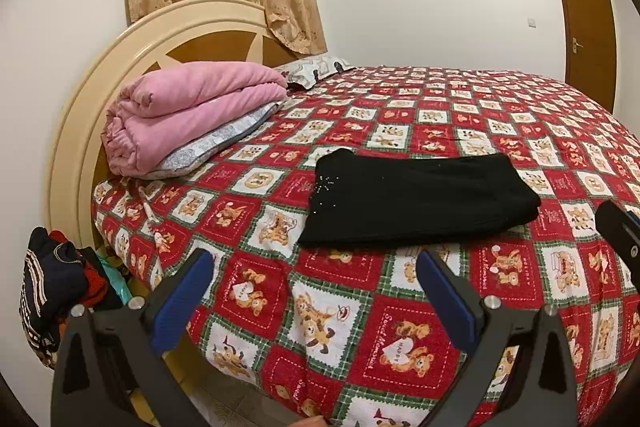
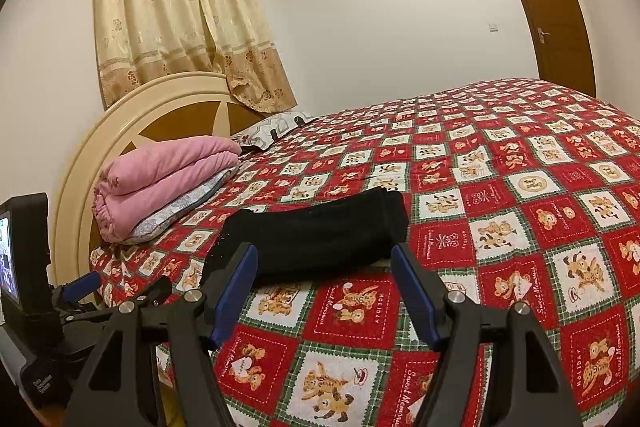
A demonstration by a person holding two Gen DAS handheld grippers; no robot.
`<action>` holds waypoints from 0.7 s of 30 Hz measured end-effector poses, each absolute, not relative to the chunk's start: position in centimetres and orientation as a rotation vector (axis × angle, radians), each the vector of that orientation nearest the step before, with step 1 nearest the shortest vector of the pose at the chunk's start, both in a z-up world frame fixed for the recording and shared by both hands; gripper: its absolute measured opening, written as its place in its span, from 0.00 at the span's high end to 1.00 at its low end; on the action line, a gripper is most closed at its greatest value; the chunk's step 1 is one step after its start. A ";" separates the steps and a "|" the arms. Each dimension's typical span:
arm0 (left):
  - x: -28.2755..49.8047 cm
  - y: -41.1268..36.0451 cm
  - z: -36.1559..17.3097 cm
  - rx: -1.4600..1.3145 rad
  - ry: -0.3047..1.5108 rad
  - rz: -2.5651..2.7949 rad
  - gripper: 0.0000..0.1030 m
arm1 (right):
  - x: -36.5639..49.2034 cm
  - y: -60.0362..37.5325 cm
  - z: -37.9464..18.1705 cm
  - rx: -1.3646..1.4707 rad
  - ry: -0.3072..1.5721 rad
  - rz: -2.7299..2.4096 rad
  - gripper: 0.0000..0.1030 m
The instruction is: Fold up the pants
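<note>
Left-wrist view shows your left claw (image 1: 316,291) spread wide and holding nothing, hanging over the near edge of the bed with the red, white and green teddy-bear patchwork cover (image 1: 460,107). The black fabric pants (image 1: 416,199) lie flat on that cover just ahead of it, already doubled into a compact rectangle, which suggests the fold is done or nearly so and explains why you hold both claws back and clear. Their long axis runs left to right across your view, roughly parallel to the bed's near edge. The end with a scatter of small pale sparkles points left toward the cream and brown round headboard (image 1: 120,67); the thick, layered end points right.

From the right-wrist view, your right claw (image 2: 324,287) is likewise spread and empty, close to the pants' near edge without gripping them. A folded pink blanket (image 1: 188,111) sits well apart to the left, by the headboard.
</note>
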State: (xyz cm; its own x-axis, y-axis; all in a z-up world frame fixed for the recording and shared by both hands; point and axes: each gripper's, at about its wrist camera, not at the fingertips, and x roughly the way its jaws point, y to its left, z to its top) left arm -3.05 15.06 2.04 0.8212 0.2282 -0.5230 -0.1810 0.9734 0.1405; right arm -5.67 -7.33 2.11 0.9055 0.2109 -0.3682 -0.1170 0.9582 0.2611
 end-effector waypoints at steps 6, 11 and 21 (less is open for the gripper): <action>-3.1 15.1 2.1 0.086 0.565 0.218 0.00 | -5.7 -7.3 2.1 0.236 0.405 0.171 0.31; -3.1 15.1 2.1 0.085 0.567 0.217 0.00 | -5.7 -7.3 2.1 0.237 0.405 0.169 0.31; -3.1 15.1 2.1 0.086 0.567 0.216 0.00 | -5.7 -7.2 2.1 0.238 0.404 0.171 0.31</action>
